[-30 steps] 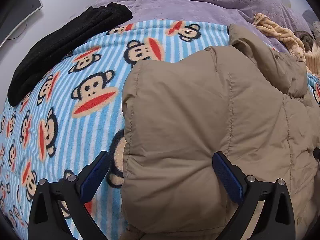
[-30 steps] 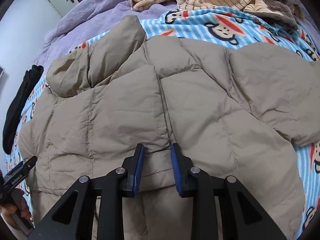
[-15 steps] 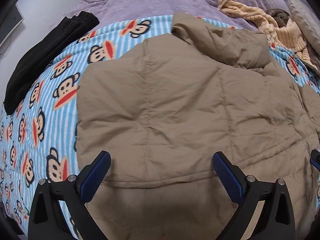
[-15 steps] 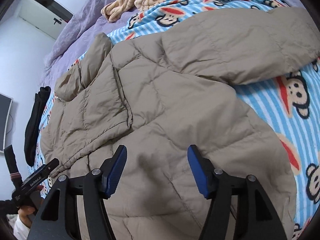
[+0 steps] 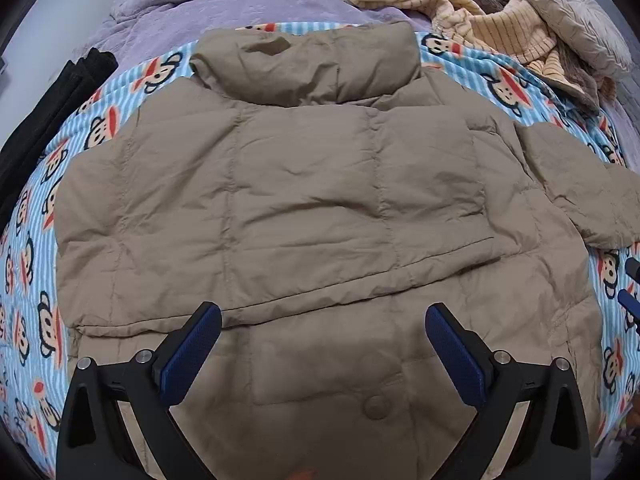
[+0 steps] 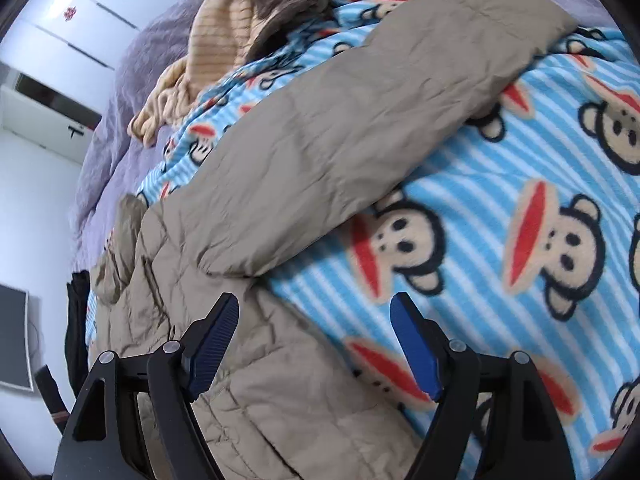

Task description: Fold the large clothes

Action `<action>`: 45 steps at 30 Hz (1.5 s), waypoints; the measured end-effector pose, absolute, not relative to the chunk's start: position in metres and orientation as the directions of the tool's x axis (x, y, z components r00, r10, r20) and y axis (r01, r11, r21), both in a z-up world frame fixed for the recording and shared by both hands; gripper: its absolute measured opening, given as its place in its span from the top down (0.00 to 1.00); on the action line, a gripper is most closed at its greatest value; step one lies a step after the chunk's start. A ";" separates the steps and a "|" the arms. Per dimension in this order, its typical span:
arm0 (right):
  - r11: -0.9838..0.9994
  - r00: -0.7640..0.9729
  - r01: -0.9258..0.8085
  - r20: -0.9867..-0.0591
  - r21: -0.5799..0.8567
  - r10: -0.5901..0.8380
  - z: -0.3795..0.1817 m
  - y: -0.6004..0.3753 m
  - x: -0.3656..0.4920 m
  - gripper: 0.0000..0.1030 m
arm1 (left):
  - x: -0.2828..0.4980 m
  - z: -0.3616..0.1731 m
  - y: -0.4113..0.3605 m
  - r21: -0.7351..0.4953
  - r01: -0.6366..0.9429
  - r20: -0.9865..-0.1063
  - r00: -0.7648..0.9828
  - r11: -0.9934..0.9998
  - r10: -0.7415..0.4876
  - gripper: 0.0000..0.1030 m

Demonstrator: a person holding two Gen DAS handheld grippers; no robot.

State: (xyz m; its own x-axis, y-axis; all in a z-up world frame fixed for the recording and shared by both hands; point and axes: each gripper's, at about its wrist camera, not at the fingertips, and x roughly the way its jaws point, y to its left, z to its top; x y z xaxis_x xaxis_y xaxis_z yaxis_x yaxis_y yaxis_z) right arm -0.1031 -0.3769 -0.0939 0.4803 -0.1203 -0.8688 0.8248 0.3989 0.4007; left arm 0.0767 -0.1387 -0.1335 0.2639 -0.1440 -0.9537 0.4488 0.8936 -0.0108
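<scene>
Both sets of fingers released, nothing between them. Left gripper (image 5: 322,344) hangs spread over the jacket's lower body; right gripper (image 6: 314,344) is spread wide and now straddles the jacket's right edge, one finger over fabric, the other over the monkey-print blanket (image 6: 520,184).

Changes over the last second: the right gripper was clenched on a jacket panel edge, then let go and swung out toward the right side. The left view went from a bunched side to the whole puffer jacket (image 5: 304,200).

Jacket now lies on the blanket on the bed, collar (image 5: 308,64) away from the grippers. The left sleeve looks folded across the body, its edge running just ahead of the left fingers. The right sleeve (image 6: 360,120) is the one part not folded, stretched out over the blanket.

My read: first sleeve fold done, right sleeve next, then fold the body over.

Clutter beyond the collar: striped beige garment (image 5: 480,20), black cloth (image 5: 48,120) at left.
</scene>
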 end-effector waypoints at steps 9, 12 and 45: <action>0.162 0.573 0.815 -0.815 0.556 -0.083 -0.114 -0.475 -0.150 0.19 | 0.057 -0.139 -0.184 -0.019 0.489 -0.962 0.228 0.872 -0.149 0.01; 0.099 0.637 0.770 -0.768 0.630 -0.069 -0.121 -0.503 -0.149 0.19 | 0.052 -0.139 -0.202 -0.006 0.503 -0.963 0.229 0.864 -0.140 0.01; 0.643 0.748 0.471 -0.659 0.604 0.071 -0.014 -0.408 0.051 0.89 | 0.084 -0.130 -0.151 0.034 0.403 -0.953 0.289 0.915 -0.092 0.01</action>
